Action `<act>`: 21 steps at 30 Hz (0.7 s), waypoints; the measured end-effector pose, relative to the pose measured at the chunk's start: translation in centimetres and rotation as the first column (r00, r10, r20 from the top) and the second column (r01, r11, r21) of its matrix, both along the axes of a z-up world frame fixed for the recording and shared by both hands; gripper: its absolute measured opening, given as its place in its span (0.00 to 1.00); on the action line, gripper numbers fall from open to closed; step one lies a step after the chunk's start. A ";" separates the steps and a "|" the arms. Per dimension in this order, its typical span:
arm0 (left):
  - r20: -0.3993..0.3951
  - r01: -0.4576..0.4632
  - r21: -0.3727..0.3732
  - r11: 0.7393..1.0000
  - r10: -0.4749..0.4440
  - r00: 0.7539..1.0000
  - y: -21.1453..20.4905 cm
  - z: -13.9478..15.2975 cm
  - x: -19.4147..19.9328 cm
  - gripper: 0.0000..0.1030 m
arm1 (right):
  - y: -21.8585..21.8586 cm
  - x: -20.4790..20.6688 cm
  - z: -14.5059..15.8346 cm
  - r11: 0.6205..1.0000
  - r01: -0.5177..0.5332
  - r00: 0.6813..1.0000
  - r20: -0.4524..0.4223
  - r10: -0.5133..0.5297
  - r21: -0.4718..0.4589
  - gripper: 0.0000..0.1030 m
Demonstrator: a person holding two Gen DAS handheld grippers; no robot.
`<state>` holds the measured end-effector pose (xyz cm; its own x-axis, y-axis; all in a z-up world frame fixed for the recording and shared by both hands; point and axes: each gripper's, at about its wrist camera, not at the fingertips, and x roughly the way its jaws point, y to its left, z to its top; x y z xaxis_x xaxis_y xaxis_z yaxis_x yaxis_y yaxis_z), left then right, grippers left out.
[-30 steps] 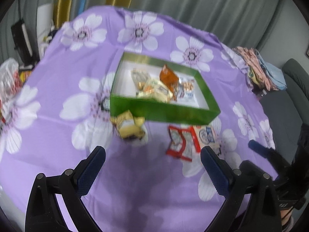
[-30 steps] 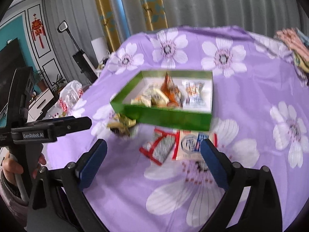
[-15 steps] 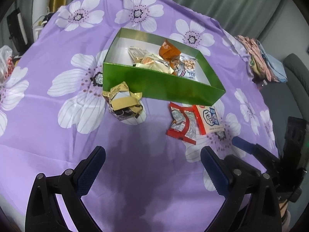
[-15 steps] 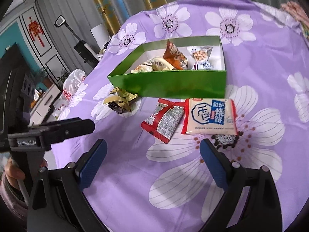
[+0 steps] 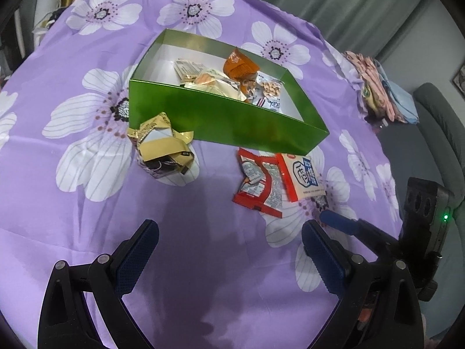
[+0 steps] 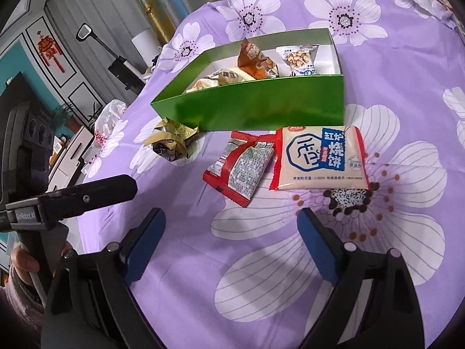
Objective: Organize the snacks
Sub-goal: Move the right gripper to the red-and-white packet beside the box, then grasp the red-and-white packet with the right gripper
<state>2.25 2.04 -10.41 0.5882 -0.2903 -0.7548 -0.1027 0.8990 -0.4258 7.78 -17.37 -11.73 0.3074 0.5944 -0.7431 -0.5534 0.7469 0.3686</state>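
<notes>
A green box with several snack packets inside stands on the purple flowered cloth. In front of it lie a crumpled gold wrapper, a red packet and a cream packet with blue print. My left gripper hovers open above the cloth, short of the gold wrapper and red packet. My right gripper is open with its jaws closing slowly, nothing between them, just short of the red and cream packets.
Folded clothes lie at the cloth's far right edge, with a grey chair beyond. A white plastic bag and cabinets sit off the left edge. A person's hand holds the left gripper's handle.
Both grippers have sunk and tilted down toward the cloth, so the loose packets and the box look larger and nearer. The right jaws have narrowed a little.
</notes>
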 end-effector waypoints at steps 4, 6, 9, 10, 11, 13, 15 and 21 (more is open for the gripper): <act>-0.003 0.019 0.000 1.000 -0.019 1.000 -0.4 -0.1 0.8 0.96 | 0.4 0.2 -0.9 1.000 -0.016 1.000 -0.022 0.016 0.002 0.83; 0.005 0.045 0.004 0.999 -0.045 0.999 -1.0 0.0 1.2 0.96 | 0.7 0.3 -1.3 1.000 -0.025 0.999 -0.029 0.025 -0.001 0.81; 0.015 0.084 0.007 0.996 -0.085 0.996 -1.9 0.0 1.9 0.96 | 0.9 0.6 -1.7 0.999 -0.032 0.999 -0.033 0.032 0.000 0.77; 0.016 0.095 0.010 0.995 -0.095 0.995 -2.3 -0.1 2.3 0.96 | 1.0 0.8 -1.8 0.999 -0.032 0.999 -0.030 0.032 0.000 0.76; 0.019 0.101 0.013 0.995 -0.101 0.995 -2.5 -0.2 2.6 0.96 | 1.1 0.9 -1.9 1.000 -0.031 0.999 -0.026 0.031 0.001 0.75; 0.019 0.112 0.017 0.994 -0.113 0.993 -3.0 -0.4 3.2 0.96 | 1.2 1.2 -1.9 1.000 -0.029 0.999 -0.021 0.029 0.004 0.75; 0.015 0.126 0.017 0.992 -0.127 0.992 -3.4 -0.8 3.8 0.96 | 1.4 1.6 -2.0 1.000 -0.028 0.999 -0.018 0.029 0.009 0.72; 0.000 0.144 0.003 0.990 -0.144 0.990 -3.5 -1.6 5.6 0.88 | 2.6 2.3 -2.2 0.999 -0.047 0.999 -0.002 0.047 -0.004 0.70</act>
<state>7.81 -1.45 -12.02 0.5404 -0.3694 -0.7560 0.0275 0.9057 -0.4230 10.05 -14.80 -13.91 0.2779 0.6050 -0.7461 -0.5872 0.7217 0.3665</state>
